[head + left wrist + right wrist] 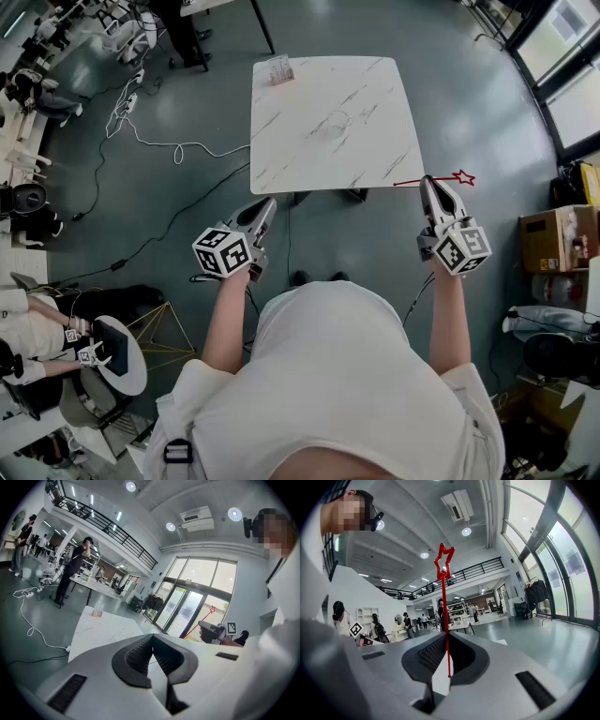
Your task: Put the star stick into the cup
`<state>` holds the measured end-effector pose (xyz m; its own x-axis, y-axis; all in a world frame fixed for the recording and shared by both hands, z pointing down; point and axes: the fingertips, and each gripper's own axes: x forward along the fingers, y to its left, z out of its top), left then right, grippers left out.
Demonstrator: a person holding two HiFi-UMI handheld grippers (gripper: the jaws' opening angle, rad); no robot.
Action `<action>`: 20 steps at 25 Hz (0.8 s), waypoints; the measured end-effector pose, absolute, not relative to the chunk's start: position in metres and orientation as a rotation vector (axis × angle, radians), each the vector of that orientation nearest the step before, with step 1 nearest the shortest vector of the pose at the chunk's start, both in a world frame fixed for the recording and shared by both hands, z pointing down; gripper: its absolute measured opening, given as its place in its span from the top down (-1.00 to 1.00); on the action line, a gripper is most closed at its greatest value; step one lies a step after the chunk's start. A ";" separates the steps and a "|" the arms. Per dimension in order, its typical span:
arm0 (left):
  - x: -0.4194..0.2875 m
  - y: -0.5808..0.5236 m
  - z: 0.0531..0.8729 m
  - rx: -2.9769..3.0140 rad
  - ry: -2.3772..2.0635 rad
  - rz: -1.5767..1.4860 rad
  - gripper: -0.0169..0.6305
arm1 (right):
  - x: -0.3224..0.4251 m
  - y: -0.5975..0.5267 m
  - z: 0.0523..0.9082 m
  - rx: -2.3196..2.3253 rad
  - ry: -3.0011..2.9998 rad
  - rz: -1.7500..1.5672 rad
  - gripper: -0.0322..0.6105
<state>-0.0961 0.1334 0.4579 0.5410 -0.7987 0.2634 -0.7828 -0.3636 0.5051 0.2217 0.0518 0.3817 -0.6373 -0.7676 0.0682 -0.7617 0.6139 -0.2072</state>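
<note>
A thin red star stick (441,179) lies crosswise in my right gripper (429,181), which is shut on it just off the table's near right corner, star end pointing right. In the right gripper view the star stick (445,597) stands upright between the shut jaws (443,638). My left gripper (266,207) hovers off the table's near left edge, shut with nothing in it (153,635). A clear cup (279,70) stands on the far left corner of the white marble table (366,84); the left gripper view shows this cup (97,609) too. A faint round outline (337,122) marks mid-table.
Cables (150,141) trail over the grey floor left of the table. Cardboard boxes (559,239) stand at the right. A small round side table (127,356) and seated people are at the lower left. Glass doors (187,611) lie beyond the table.
</note>
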 end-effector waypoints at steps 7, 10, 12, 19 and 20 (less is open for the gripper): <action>-0.097 0.131 0.459 2.192 -1.268 -0.038 0.91 | 0.222 0.049 0.382 -1.334 2.792 -0.341 0.79; -0.098 0.132 0.461 2.190 -1.267 -0.034 0.91 | 0.223 0.050 0.383 -1.342 2.789 -0.344 0.79; -0.099 0.132 0.461 2.187 -1.266 -0.034 0.91 | 0.222 0.051 0.383 -1.348 2.787 -0.345 0.79; -0.097 0.131 0.467 2.177 -1.246 -0.032 0.91 | 0.223 0.052 0.388 -1.354 2.786 -0.403 0.79; -0.096 0.130 0.468 2.178 -1.240 -0.033 0.91 | 0.223 0.053 0.389 -1.359 2.790 -0.405 0.79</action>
<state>-0.0958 0.1303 0.4678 0.5578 -0.7838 0.2730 -0.7681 -0.3629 0.5276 0.2234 0.0533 0.3892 -0.6230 -0.7756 0.1018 -0.7726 0.5896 -0.2355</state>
